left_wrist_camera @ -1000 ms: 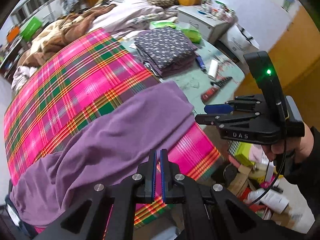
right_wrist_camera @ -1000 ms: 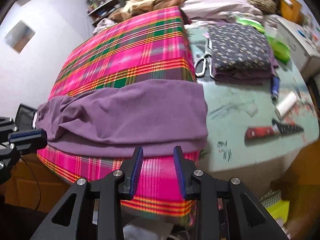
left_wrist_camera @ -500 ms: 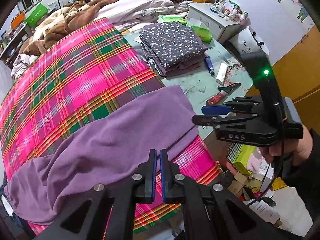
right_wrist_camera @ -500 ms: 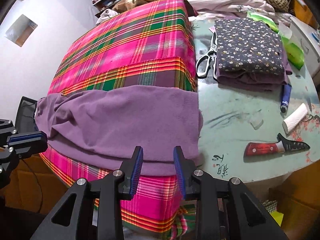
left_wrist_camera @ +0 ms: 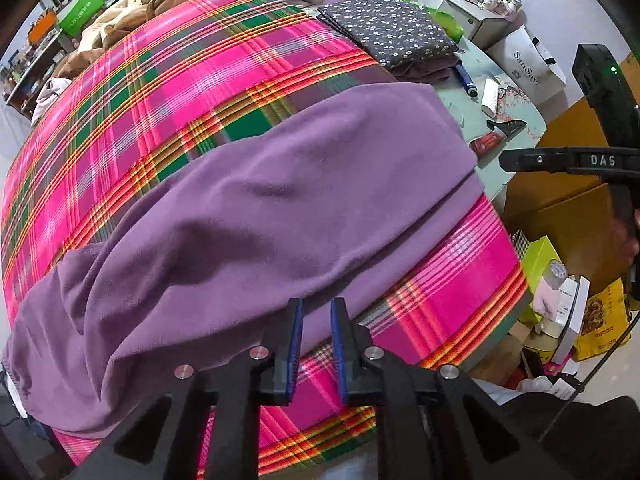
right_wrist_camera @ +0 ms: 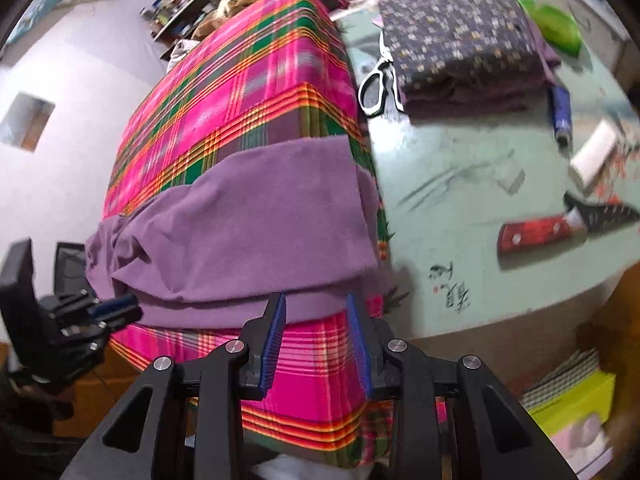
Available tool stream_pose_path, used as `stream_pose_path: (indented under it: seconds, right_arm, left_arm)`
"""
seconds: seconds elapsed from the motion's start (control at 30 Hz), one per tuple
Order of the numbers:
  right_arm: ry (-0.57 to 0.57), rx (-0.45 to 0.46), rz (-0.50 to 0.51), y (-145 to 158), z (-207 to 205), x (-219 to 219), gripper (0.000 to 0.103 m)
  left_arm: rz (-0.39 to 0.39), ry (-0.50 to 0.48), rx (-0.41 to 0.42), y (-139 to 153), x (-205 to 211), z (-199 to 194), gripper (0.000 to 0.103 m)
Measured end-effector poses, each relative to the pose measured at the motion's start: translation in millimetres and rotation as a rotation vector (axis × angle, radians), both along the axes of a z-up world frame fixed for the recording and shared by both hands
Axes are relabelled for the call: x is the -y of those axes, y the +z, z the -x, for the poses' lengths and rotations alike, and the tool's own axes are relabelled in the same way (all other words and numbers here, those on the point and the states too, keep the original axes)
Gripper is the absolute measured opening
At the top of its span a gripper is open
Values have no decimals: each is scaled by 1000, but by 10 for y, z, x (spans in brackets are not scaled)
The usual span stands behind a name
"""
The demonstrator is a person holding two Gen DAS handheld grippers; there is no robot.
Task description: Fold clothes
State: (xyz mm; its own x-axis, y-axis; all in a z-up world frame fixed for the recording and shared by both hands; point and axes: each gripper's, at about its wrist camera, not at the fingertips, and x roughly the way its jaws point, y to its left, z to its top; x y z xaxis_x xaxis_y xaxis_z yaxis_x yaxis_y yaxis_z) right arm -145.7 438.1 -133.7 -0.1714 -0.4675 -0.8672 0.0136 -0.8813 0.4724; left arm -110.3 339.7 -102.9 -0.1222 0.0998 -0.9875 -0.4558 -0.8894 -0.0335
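A soft purple fleece garment (left_wrist_camera: pixel 256 216) lies folded across the near end of a pink, green and orange plaid cloth (left_wrist_camera: pixel 168 92) spread over the pale green tabletop (right_wrist_camera: pixel 472 184), its near edge close to the tabletop's front rim.

The left gripper (left_wrist_camera: pixel 316 344) hovers at the garment's near hem; its fingers have just been opening and stand slightly apart, nothing between them. The right gripper (right_wrist_camera: pixel 316 336) hangs over the garment's near right corner, fingers parted and empty.

To the far right sits a folded dark floral fabric stack (right_wrist_camera: pixel 460 36), with white-handled scissors (right_wrist_camera: pixel 378 80) just beside it. A red-handled knife (right_wrist_camera: pixel 560 226) lies on the bare tabletop at right. No container's contents are readable.
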Motion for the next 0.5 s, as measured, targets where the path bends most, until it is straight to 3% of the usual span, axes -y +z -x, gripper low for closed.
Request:
stream_pose_path:
  seconds: [0.27, 0.5]
  right_arm:
    - [-86, 97, 150, -280, 69, -59, 39]
    - [-195, 188, 270, -577, 185, -196, 40]
  left_arm:
    - [-24, 32, -33, -105, 152, 141, 20]
    - [-50, 20, 2, -278, 281, 174, 21]
